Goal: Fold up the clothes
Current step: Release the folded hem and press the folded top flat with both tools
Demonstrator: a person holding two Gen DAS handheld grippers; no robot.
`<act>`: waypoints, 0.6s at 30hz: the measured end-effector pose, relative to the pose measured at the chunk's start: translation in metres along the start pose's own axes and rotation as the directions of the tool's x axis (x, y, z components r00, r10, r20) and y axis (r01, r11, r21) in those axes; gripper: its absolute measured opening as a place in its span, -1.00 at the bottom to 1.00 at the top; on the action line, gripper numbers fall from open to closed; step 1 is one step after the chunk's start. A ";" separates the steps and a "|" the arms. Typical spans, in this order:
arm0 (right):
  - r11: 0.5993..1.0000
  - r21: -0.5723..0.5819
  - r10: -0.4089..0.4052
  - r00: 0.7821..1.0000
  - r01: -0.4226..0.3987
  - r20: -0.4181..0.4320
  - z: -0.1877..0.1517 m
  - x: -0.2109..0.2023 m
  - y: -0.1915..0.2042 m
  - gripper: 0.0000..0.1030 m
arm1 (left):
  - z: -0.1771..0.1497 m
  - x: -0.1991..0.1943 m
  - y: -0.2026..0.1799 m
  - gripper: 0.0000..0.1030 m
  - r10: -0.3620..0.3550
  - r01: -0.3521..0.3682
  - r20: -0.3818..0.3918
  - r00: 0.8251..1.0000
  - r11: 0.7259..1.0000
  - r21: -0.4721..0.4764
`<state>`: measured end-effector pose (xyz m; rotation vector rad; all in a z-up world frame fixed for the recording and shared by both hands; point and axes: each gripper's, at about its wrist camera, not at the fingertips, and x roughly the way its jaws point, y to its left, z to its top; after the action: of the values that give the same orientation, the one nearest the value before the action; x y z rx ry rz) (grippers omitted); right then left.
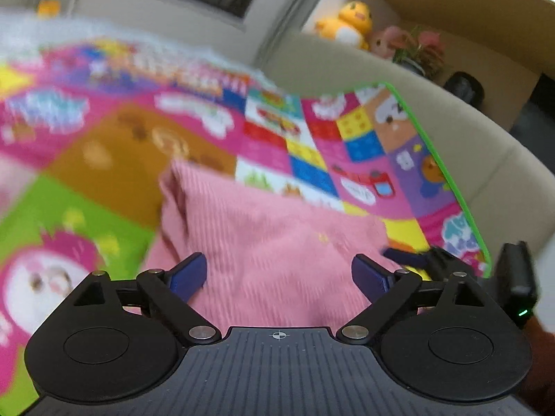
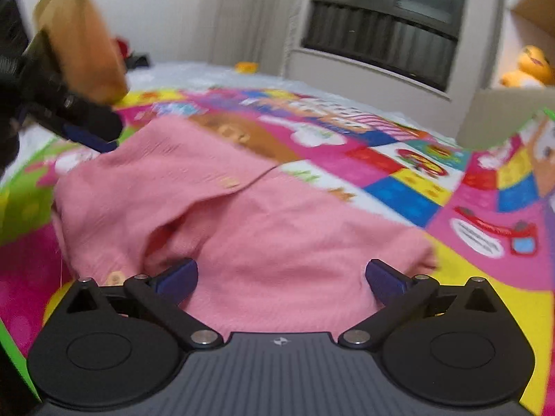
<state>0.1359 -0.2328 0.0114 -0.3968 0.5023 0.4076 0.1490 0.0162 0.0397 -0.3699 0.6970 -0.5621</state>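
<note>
A pink knitted cardigan [image 1: 263, 242] lies partly folded on a colourful play mat [image 1: 104, 145]. My left gripper [image 1: 281, 277] hovers just above it, open, with nothing between its blue pads. In the right wrist view the same cardigan [image 2: 242, 228] shows small buttons along its front edge and a fold across the middle. My right gripper [image 2: 281, 277] is open over the near edge of the cloth. The other gripper [image 2: 86, 124] shows at the far left of the right wrist view, above the cardigan's far corner.
The mat [image 2: 433, 187] has a green border and covers the floor. A beige low wall [image 1: 381, 66] curves behind it, with yellow plush toys [image 1: 350, 24] and a potted plant [image 1: 419, 52] on a shelf. A window with dark blinds [image 2: 381, 34] is on the far wall.
</note>
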 end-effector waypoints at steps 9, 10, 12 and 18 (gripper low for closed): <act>0.979 0.161 0.134 0.989 -0.124 -0.056 0.015 -0.011 -0.042 1.00 | -0.004 -0.010 -0.010 0.83 0.063 -0.063 -0.001 0.998 0.997 0.047; 0.972 0.198 0.131 0.991 -0.124 -0.019 0.018 -0.020 -0.054 1.00 | -0.005 -0.017 -0.013 0.83 0.062 -0.062 0.009 0.998 0.997 0.053; 0.954 0.279 0.106 0.994 -0.113 0.039 0.023 -0.032 -0.080 1.00 | -0.009 -0.031 -0.013 0.83 -0.003 0.003 -0.005 1.000 1.000 0.006; 0.942 0.331 -0.048 0.998 0.059 -0.039 0.027 0.016 -0.137 1.00 | -0.034 -0.029 0.000 0.79 -0.222 0.193 -0.109 0.969 0.954 -0.227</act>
<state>0.2224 -0.3326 0.0604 -0.0900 0.5779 0.2574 0.1073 0.0288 0.0305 -0.6179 0.8568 -0.7181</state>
